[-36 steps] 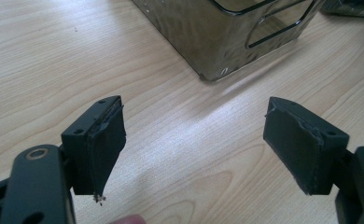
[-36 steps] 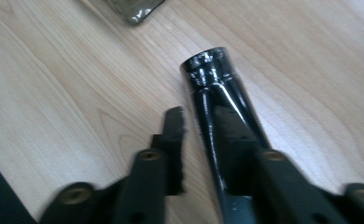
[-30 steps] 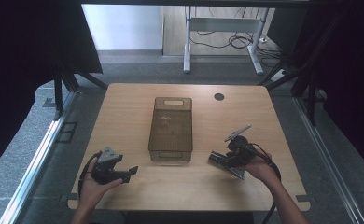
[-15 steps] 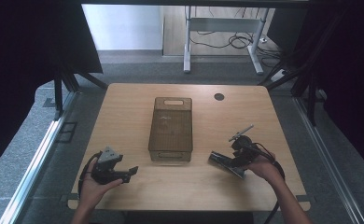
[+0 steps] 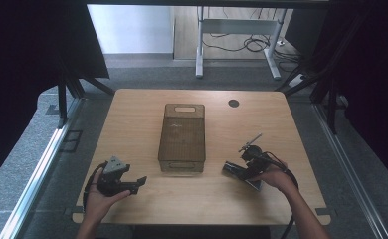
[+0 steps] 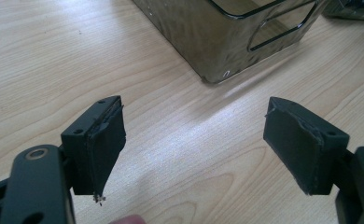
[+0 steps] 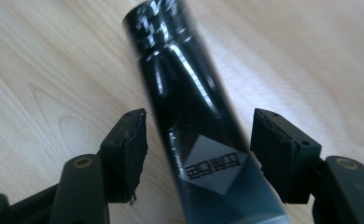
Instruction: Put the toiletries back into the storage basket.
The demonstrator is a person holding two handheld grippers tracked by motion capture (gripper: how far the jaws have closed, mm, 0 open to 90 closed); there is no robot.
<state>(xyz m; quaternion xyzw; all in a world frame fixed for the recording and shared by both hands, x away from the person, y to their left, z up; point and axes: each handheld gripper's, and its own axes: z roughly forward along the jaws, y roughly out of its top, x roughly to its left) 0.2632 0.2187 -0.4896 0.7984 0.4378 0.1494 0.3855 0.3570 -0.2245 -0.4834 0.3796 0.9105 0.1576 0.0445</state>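
Right tongs [image 7: 199,140] lowered, jaws just opened, black tube [image 7: 194,121] between, label visible close-up

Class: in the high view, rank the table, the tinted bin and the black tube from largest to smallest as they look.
1. Table, by far the largest.
2. Tinted bin, at mid-table.
3. Black tube, the smallest, partly hidden by the right tool, so its full length is unsure.
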